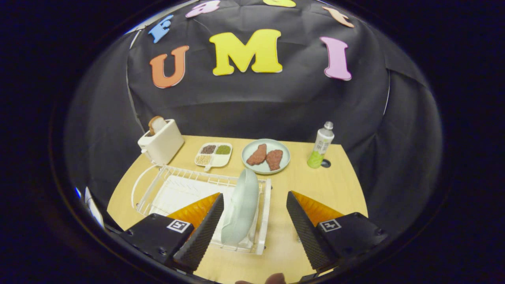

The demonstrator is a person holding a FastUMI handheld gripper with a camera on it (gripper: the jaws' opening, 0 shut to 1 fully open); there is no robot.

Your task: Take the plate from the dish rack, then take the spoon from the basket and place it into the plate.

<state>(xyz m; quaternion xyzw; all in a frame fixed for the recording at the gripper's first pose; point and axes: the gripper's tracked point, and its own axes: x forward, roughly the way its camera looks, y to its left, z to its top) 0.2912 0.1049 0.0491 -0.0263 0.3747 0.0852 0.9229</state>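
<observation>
The jaws (254, 209) stand wide open, gripping nothing, with the pale green plate (241, 207) standing on edge between the two fingers, closer to the left finger and not touched by either as far as can be seen. That plate sits upright in the right end of the white wire dish rack (165, 189), which rests on the wooden counter (335, 189); the rest of the rack, to the left of the plate, shows its white drip tray, and the left finger overlaps the rack's near side. Beyond the rack, toward the back of the counter, stands a cream toaster (161, 144) with a slice of bread (156, 124) poking out of its slot. Just right of the toaster lies a small divided dish (213, 154) with grains or beans in its compartments. Next to it is a round plate with two pieces of meat (266, 156), directly beyond the upright plate. Farther right stands a bottle with a green label (321, 146), upright, with a small dark hole (326, 163) in the counter beside its base. A fingertip (274, 278) of the person shows at the near edge, below the fingers.
</observation>
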